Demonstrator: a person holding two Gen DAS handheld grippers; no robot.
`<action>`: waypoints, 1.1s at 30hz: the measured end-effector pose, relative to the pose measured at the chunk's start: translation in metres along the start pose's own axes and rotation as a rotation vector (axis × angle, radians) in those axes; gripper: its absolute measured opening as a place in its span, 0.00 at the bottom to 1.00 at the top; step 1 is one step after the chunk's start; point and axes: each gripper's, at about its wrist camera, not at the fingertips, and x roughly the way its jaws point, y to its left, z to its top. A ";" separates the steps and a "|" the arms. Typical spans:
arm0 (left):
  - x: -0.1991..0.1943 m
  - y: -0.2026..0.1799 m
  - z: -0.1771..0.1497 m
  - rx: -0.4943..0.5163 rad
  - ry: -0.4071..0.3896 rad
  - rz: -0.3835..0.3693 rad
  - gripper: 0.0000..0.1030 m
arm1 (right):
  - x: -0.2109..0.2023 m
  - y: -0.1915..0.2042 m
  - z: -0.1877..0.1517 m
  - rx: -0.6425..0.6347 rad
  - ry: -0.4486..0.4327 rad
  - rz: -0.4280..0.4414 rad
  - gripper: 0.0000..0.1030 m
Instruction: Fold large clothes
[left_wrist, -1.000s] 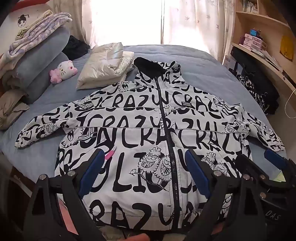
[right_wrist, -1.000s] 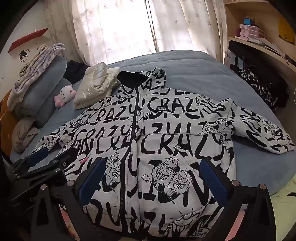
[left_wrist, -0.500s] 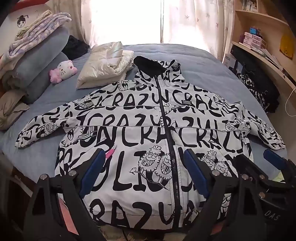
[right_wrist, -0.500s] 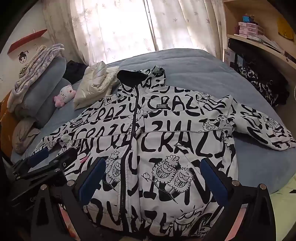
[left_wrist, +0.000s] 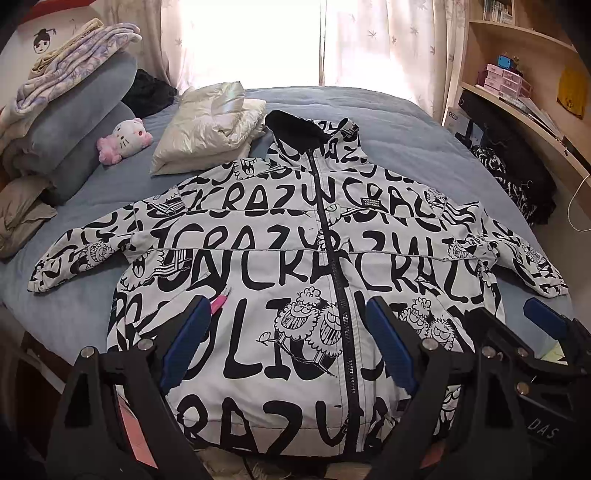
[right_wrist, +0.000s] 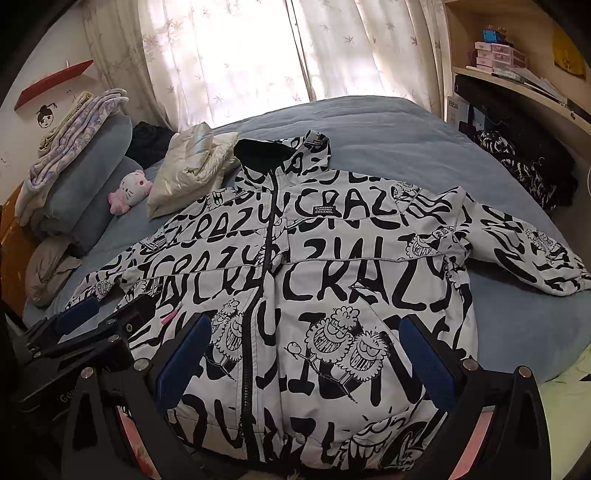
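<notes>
- A big white puffy jacket with black letters and cartoon faces (left_wrist: 295, 280) lies flat on the blue bed cover (left_wrist: 388, 122), front side up.
- Its black zipper (left_wrist: 332, 258) is closed all the way up the middle, and both sleeves stick out to the sides.
- The black inside of the hood (left_wrist: 291, 129) shows at the far end, toward the window with white curtains (right_wrist: 236, 59).
- The left gripper (left_wrist: 290, 347) hangs over the near bottom part of the jacket. Its two blue pads (left_wrist: 184, 347) are wide apart, with nothing pinched between them.
- The right gripper (right_wrist: 306, 358) hangs just beside it, over the same bottom edge. Its blue pads are wide apart too, and they hold nothing.
- A shiny cream folded puffy coat (left_wrist: 210, 125) lies next to the hood.
- A small white and pink cat plush toy (left_wrist: 125, 138) sits by the rolled grey-blue bedding (left_wrist: 74, 122).
- A black and white patterned cloth (right_wrist: 524, 166) lies at the far right, under the wooden shelves (right_wrist: 517, 85).
</notes>
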 end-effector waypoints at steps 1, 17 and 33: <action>0.000 0.000 0.000 0.000 0.001 0.000 0.81 | 0.000 0.000 0.000 -0.001 -0.001 0.000 1.00; 0.003 -0.001 -0.005 -0.001 0.009 -0.003 0.81 | 0.003 0.000 -0.001 0.002 0.001 0.000 1.00; 0.004 -0.001 -0.004 -0.002 0.012 -0.002 0.81 | 0.004 -0.001 -0.002 0.005 0.005 0.003 1.00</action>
